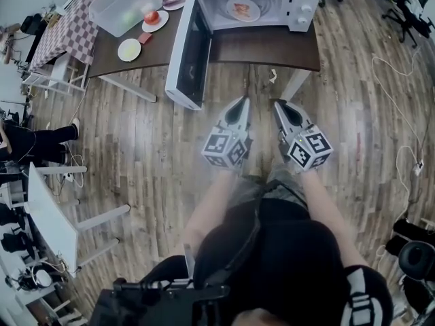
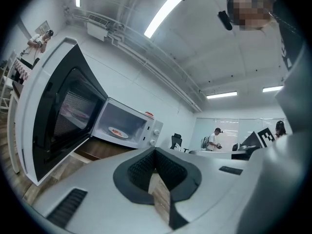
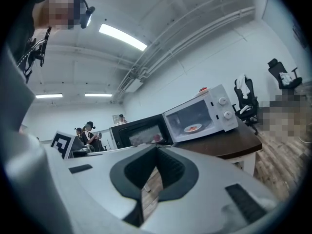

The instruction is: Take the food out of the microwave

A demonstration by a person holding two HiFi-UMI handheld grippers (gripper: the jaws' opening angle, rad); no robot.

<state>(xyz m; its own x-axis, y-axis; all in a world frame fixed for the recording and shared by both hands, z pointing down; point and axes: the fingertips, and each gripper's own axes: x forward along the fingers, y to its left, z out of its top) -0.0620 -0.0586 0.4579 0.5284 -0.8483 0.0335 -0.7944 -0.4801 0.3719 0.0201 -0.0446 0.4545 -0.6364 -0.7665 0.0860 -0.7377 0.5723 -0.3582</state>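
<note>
A white microwave (image 1: 292, 5) stands on a dark brown table (image 1: 265, 46), its door (image 1: 187, 53) swung wide open to the left. Inside it lies a white plate with reddish food (image 1: 242, 9), also seen as the plate (image 2: 117, 132) in the left gripper view and the plate (image 3: 193, 128) in the right gripper view. My left gripper (image 1: 243, 104) and right gripper (image 1: 277, 105) hang side by side over the wooden floor, short of the table, both pointing level at the microwave. Each is shut with nothing between its jaws.
A clear plastic tub (image 1: 126, 4), a plate with a red fruit (image 1: 153, 19) and a small plate (image 1: 129, 49) sit on the table's left. A checkered cloth table (image 1: 61, 26) stands further left. Office chairs (image 1: 411, 5) and cables are at the right. People stand in the background.
</note>
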